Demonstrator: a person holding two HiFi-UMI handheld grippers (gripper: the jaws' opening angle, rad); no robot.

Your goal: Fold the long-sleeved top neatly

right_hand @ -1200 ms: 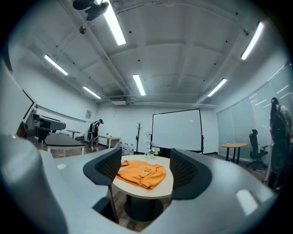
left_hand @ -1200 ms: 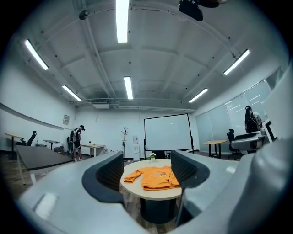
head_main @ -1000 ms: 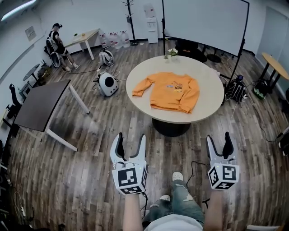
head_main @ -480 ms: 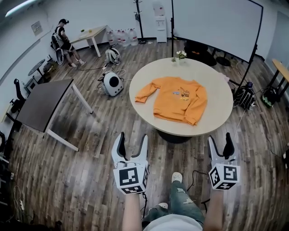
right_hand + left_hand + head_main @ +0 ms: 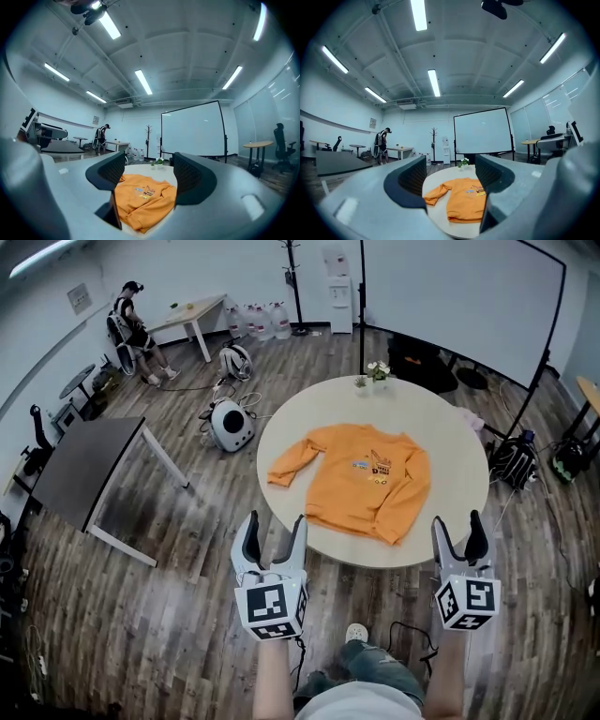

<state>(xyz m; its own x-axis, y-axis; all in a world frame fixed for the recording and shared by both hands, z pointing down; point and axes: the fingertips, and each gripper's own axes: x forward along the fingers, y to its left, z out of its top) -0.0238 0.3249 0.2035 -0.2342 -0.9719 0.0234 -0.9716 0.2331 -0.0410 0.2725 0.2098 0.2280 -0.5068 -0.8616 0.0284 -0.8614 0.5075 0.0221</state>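
Orange long-sleeved top (image 5: 361, 479) lies spread flat on the round worktop (image 5: 450, 437), apparently laid out for folding. Left gripper (image 5: 273, 527) and right gripper (image 5: 457, 526) hover short of it, jaws apart and empty, likely readied for grasping.

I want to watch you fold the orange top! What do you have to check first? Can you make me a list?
1. Left gripper open and empty: ok.
2. Right gripper open and empty: ok.
3. Top lying flat on the table, print facing up: ok.
4. Both sleeves spread out: not ok. The outstretched sleeve reaches sideways, but the other sleeve lies along the body.
5. Grippers touching the top: not ok. Both are short of it.
6. Flowers out of the way: ok. They are at the far edge, apart from the top.
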